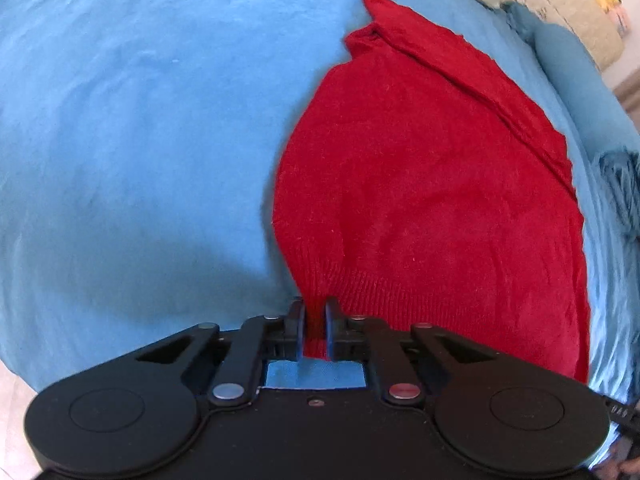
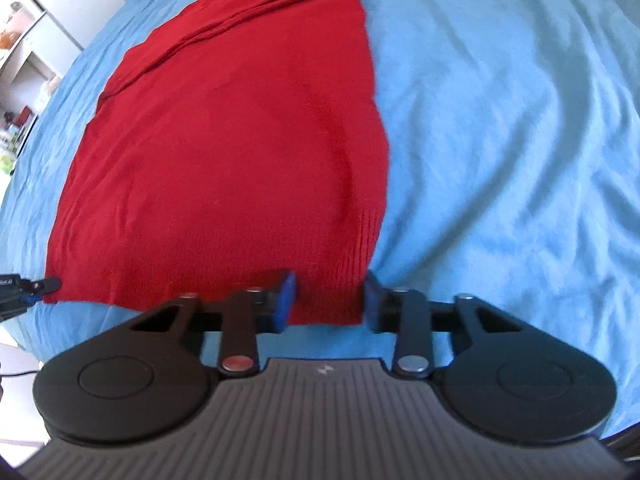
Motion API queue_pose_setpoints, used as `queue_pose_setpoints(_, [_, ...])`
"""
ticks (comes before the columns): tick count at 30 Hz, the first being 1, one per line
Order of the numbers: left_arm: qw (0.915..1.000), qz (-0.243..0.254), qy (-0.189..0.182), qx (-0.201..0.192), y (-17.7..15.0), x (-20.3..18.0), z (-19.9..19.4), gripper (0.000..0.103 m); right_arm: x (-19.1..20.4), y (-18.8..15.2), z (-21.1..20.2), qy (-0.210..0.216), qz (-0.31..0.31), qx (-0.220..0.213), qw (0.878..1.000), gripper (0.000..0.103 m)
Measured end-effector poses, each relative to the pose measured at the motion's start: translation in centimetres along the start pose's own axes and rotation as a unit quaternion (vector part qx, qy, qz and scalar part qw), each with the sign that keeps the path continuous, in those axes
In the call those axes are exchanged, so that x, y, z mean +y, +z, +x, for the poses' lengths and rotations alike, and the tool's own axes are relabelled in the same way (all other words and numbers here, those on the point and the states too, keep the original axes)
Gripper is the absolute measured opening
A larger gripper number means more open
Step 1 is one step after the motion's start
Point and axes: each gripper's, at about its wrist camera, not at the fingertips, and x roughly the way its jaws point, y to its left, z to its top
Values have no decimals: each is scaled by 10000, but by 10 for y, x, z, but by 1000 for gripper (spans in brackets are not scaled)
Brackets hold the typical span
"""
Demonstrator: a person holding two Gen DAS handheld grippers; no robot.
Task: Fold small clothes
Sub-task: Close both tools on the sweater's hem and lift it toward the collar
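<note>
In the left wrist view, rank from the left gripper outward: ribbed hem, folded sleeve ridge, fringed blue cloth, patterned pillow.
From the left gripper:
1. Ribbed hem, pinched between the fingers.
2. Folded sleeve ridge, upper centre.
3. Fringed blue cloth, upper right.
4. Patterned pillow, top right corner.

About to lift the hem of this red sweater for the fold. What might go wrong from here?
1. The right gripper is open around the hem, while the left gripper is shut on the red sweater. Lifting now would probably raise one corner only and skew the fold.
2. The left grip looks shallow, near the ribbed edge, so it may slip.
3. Bunched folds at the far edge could get trapped.
</note>
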Motion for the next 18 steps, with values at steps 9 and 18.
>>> queue_pose_setpoints(9, [9995,-276,-152,50,18,-9,-28,8,7,23,-19,162,-46,-40,9999,21])
queue_pose_setpoints(18, [9935,-578,-779,-603,81,-47,-107,8,20,92,-91,564,279,-693,9956,21])
